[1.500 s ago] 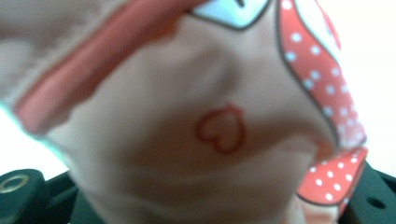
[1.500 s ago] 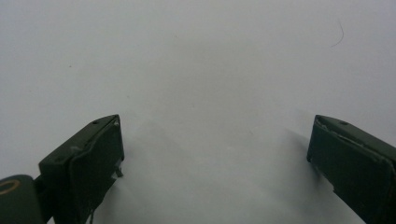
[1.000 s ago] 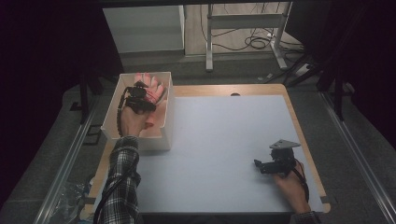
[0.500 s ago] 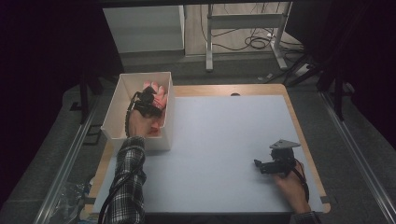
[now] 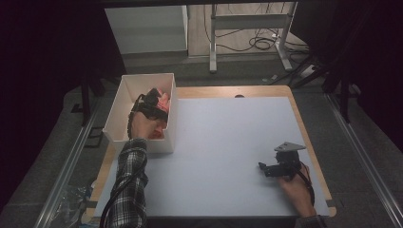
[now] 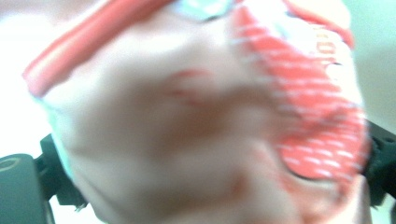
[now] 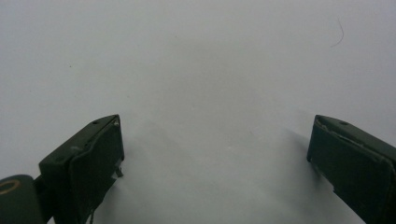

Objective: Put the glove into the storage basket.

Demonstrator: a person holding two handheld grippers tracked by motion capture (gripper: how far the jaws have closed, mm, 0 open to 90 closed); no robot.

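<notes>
Taking the white box as our landmark, we saw it standing at the left edge of the surface, open at the top. Inside it our left gripper reached down among pink and red packets. In the left gripper view a soft pink pouch with red stripes sat pressed close against the camera, blurred, with the black jaws showing at either side of it. We could not tell whether the jaws had closed on it or merely stood around it. We judged the pouch to be light, limp and somewhat slick, likely to sag and slide, so a hold across its flat middle or a sealed edge would serve better than a corner pinch.

Well to the right of the box, near the surface's front right corner, our right gripper rested low in the right hand. Its jaws stood wide apart over bare white, holding nothing.
</notes>
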